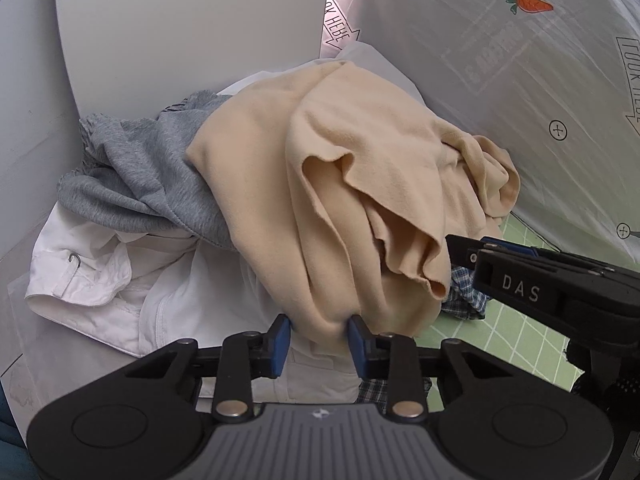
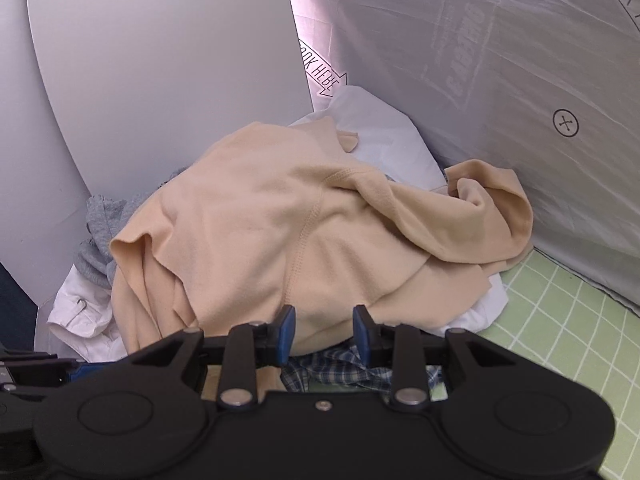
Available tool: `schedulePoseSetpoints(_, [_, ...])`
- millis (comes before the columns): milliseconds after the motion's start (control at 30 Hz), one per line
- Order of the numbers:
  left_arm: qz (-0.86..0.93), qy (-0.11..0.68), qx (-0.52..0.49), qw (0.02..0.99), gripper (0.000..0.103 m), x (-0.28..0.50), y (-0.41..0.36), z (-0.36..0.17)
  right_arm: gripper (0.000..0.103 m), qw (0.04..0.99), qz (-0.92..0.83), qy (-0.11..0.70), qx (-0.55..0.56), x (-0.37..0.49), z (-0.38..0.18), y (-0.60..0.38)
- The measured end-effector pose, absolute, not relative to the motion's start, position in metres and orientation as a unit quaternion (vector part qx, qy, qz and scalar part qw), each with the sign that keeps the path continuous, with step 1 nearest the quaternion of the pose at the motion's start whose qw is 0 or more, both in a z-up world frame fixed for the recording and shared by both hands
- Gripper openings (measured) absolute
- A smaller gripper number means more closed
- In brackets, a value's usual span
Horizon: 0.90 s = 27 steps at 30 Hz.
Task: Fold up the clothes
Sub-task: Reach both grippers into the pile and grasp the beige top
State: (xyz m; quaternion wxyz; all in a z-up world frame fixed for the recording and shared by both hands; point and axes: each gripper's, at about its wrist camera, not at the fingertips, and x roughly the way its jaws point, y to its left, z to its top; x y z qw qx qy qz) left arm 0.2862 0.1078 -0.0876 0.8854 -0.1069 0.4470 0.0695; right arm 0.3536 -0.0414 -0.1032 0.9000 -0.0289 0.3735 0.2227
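Observation:
A beige knit garment lies crumpled on top of a heap of clothes, also seen in the right wrist view as the beige garment. My left gripper is open, with a hanging beige fold between its blue pads. My right gripper is open at the garment's near hem, above a blue plaid shirt. From the left wrist view, the right gripper reaches in from the right and touches the beige edge.
A grey garment and a white garment lie left of the beige one. A green grid mat covers the surface on the right. White panels and a printed sheet wall in the heap behind.

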Motion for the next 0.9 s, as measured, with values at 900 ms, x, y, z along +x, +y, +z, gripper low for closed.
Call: schedulePoseSetpoints(900, [0.062,0.398,-0.088,0.911,0.009,0.251,0.087,-0.046,0.004,0.944,0.147,0.291,-0.041,0.306,-0.061,-0.097])
